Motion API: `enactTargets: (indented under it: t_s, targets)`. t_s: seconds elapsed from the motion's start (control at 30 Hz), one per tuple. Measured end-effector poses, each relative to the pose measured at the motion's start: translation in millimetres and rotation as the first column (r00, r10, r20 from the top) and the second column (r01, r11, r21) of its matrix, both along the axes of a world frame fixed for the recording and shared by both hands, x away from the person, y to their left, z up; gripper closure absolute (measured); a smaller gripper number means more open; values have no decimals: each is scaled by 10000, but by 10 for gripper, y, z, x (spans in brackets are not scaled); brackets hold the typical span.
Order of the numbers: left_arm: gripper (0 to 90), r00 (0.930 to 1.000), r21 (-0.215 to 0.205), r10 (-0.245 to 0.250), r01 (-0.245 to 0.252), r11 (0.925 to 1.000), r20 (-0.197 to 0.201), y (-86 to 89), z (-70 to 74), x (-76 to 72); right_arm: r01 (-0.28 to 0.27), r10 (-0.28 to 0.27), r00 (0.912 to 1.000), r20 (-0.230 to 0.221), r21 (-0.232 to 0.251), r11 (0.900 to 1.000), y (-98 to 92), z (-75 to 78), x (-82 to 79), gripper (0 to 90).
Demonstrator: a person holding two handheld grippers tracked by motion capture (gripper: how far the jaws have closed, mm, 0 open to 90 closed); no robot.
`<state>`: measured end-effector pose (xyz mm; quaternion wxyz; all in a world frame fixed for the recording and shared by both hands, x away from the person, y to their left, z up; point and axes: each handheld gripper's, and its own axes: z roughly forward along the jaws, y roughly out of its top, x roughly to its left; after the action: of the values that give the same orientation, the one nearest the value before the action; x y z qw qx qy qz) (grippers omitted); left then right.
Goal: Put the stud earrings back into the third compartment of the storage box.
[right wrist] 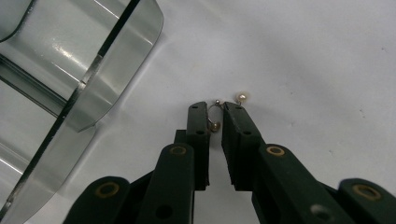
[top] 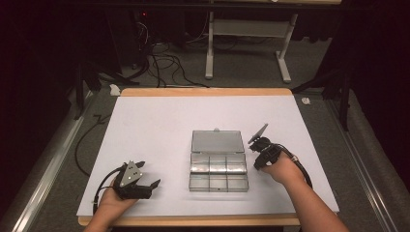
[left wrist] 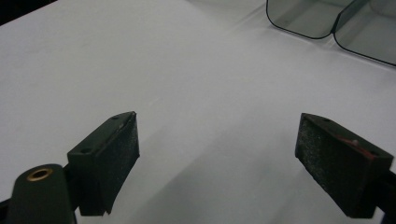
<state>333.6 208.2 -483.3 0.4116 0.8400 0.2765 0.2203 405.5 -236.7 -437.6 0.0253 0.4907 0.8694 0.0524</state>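
A small earring (right wrist: 242, 97) with a pearl and a thin wire hook lies on the white table top, just right of a clear plastic compartment box (top: 217, 169). My right gripper (right wrist: 215, 109) has its jaws almost together around the wire hook, which touches both pads; a small bead sits in the narrow gap and the pearl pokes out past the right tip. In the high view the right gripper (top: 261, 145) is beside the box's right edge. My left gripper (top: 150, 174) rests near the front left of the table, jaws wide apart with nothing between them (left wrist: 217, 154).
The box's lid (top: 216, 141) lies open and flat behind its several compartments. A box corner (left wrist: 322, 18) shows at the top right of the left gripper view. The box wall (right wrist: 70, 70) stands close on the left of the right gripper. White table mat (top: 159, 121) spreads around.
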Motion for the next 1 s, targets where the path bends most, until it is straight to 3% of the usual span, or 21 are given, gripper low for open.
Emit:
enactTargets:
  t_s: [0.4, 0.8, 0.9, 0.97, 1.0]
  targets:
    - [142, 10000, 19, 31, -31, 10000, 14, -2, -1, -1, -119, 121, 9999, -110, 235, 9997, -40, 20, 22, 858]
    - [142, 10000, 16, 39, -39, 10000, 26, 0, 0, -3, -128, 116, 9998, 190, 658, 9977, -14, 139, 36, 861]
    - [142, 10000, 12, 38, -38, 10000, 11, 0, 0, -1, -161, 147, 9996, 238, 607, 9980, 3, 125, 46, 860]
    - [142, 10000, 9, 28, -28, 10000, 13, 1, 0, -1, 67, -69, 10000, 44, 543, 9985, 29, 75, 58, 861]
    - [142, 10000, 0, 36, -36, 10000, 18, 1, 0, -2, -163, 156, 9998, 130, 552, 9983, 27, 53, 75, 860]
